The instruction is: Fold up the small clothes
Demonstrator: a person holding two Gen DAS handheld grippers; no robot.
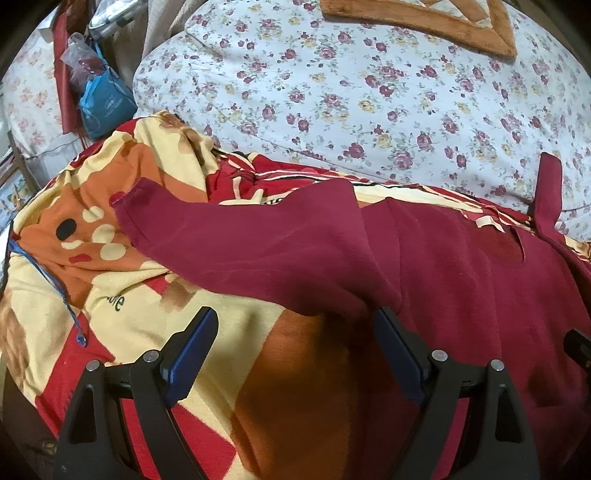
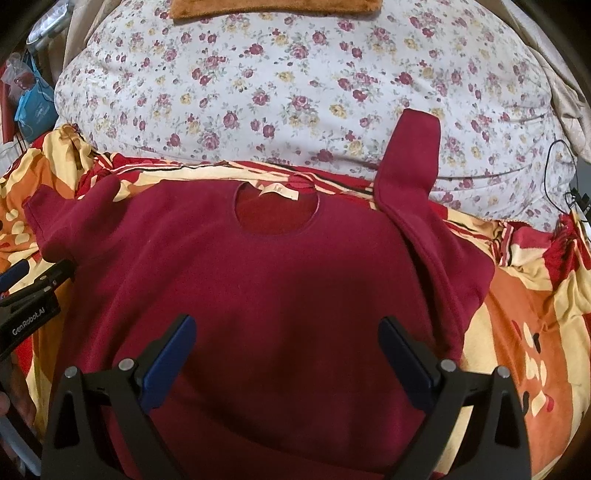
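Observation:
A dark red long-sleeved top [image 2: 280,280] lies flat on a red, orange and cream blanket [image 2: 535,325], neckline [image 2: 277,210] and label toward the far side. Its left sleeve [image 1: 236,240] stretches out to the left. The right sleeve [image 2: 410,166] points up onto the floral quilt. My left gripper [image 1: 295,321] is open just above the blanket, by the top's left armpit, with nothing between its fingers. My right gripper [image 2: 286,328] is open over the middle of the top's body. The left gripper's body [image 2: 26,306] shows at the left edge of the right wrist view.
A floral quilt [image 1: 369,92] bulges behind the blanket. A brown plush throw [image 1: 424,22] lies at the far top. Blue and clear bags [image 1: 103,99] hang at the far left. A black cable [image 2: 561,173] runs at the right edge.

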